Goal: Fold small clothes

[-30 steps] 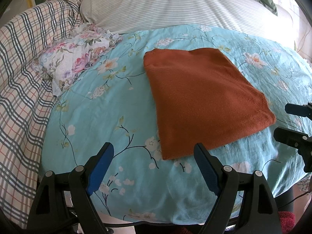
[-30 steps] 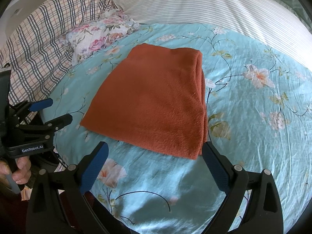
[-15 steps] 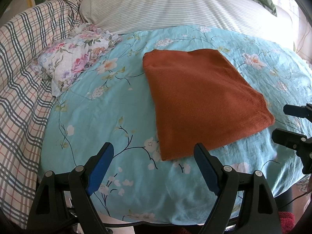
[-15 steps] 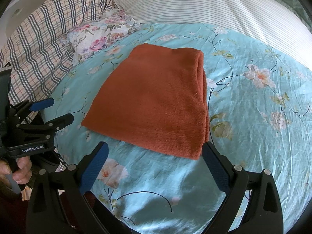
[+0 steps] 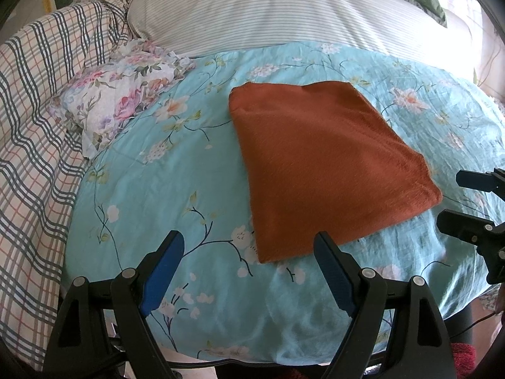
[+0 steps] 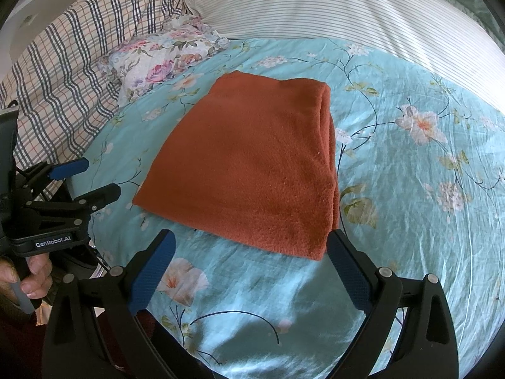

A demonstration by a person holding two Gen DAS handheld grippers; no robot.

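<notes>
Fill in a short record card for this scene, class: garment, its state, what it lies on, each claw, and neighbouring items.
garment: rust-orange cloth
state: folded flat into a rough rectangle, layered edge on its right side
surface: turquoise floral bedspread
left claw: open, empty, apart from the cloth's near corner
right claw: open, empty, at the cloth's near edge
neighbours: floral pillow, plaid blanket, striped pillow
</notes>
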